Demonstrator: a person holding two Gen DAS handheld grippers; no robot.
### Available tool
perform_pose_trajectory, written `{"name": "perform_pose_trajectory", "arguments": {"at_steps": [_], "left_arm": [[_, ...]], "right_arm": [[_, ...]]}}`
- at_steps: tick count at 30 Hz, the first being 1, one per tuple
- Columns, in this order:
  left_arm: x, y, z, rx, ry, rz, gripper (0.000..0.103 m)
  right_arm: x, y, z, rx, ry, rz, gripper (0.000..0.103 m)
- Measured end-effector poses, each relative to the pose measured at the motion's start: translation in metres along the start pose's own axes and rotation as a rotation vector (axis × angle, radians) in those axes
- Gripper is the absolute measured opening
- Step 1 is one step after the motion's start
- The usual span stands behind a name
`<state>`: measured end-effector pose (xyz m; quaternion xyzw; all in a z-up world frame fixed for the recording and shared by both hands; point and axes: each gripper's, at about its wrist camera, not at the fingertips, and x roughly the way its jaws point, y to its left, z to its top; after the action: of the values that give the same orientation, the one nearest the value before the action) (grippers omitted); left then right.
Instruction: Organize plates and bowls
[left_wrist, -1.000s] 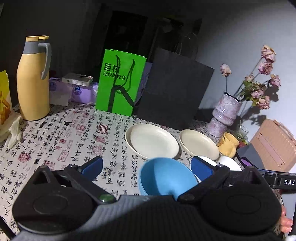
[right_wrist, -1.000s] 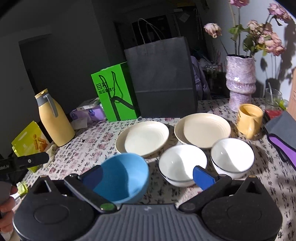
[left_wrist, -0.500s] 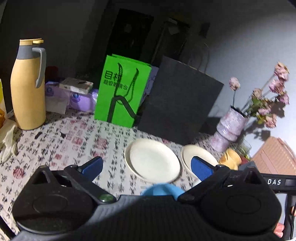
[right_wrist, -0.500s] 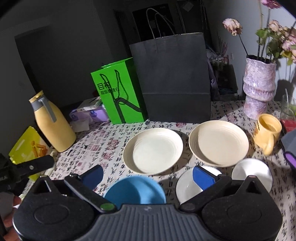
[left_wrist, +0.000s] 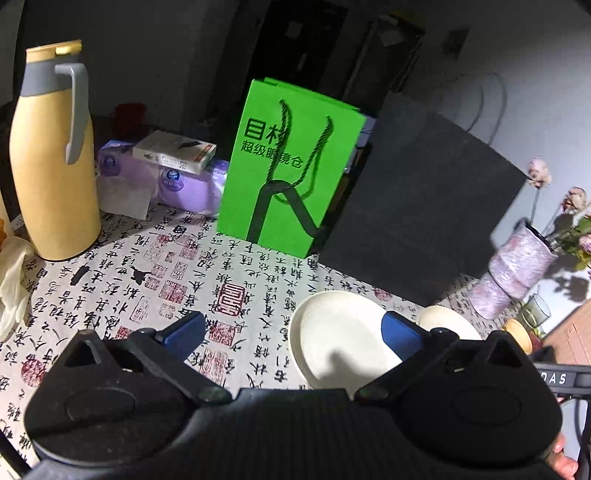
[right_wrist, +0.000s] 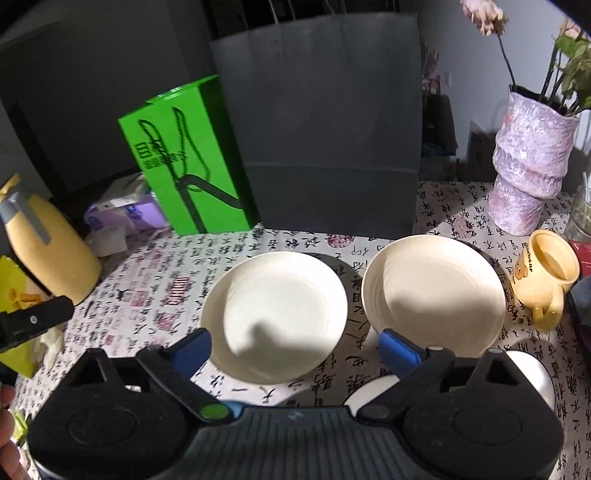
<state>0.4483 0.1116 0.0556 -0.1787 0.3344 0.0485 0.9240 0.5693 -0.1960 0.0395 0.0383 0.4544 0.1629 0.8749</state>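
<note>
Jaws apart above calligraphy tablecloth (right_wrist: 155, 273)

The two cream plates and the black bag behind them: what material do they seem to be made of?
Left plate and right plate: probably glazed ceramic, with a smooth, softly shiny surface and faint rings; melamine is possible. Black bag: matte paper, judging by its flat creased folds.

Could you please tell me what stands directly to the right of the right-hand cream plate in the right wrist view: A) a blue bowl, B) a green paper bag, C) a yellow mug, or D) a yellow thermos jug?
C: the yellow mug stands just right of the right-hand cream plate, in front of the purple vase.
</note>
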Motion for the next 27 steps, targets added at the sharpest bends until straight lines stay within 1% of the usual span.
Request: {"name": "perform_pose_trajectory", "arguments": {"at_steps": [2, 7, 12, 17, 20, 23, 25, 27], "left_arm": [[0.013, 0.001, 0.006, -0.011, 0.012, 0.009, 0.103], [0.045, -0.002, 0.021, -0.015, 0.027, 0.048, 0.103], [0.078, -0.002, 0.023, -0.039, 0.047, 0.077, 0.103], [0.11, 0.002, 0.013, -0.098, 0.089, 0.084, 0.103], [0.125, 0.007, 0.003, -0.111, 0.107, 0.072, 0.103], [0.141, 0.012, -0.009, -0.103, 0.13, 0.087, 0.102], [0.151, 0.017, -0.015, -0.115, 0.143, 0.075, 0.1], [0.16, 0.021, -0.023, -0.126, 0.153, 0.055, 0.1]], "right_arm": [[0.012, -0.002, 0.007, 0.005, 0.01, -0.001, 0.093], [0.042, -0.004, 0.021, -0.012, 0.02, -0.02, 0.089], [0.065, -0.005, 0.028, -0.038, 0.014, -0.006, 0.081], [0.087, -0.004, 0.03, -0.086, 0.017, -0.007, 0.067], [0.101, -0.005, 0.029, -0.097, 0.036, -0.03, 0.067], [0.112, -0.009, 0.026, -0.104, 0.048, -0.051, 0.066], [0.12, -0.013, 0.024, -0.104, 0.057, -0.055, 0.064], [0.128, -0.016, 0.023, -0.104, 0.065, -0.049, 0.061]]}}
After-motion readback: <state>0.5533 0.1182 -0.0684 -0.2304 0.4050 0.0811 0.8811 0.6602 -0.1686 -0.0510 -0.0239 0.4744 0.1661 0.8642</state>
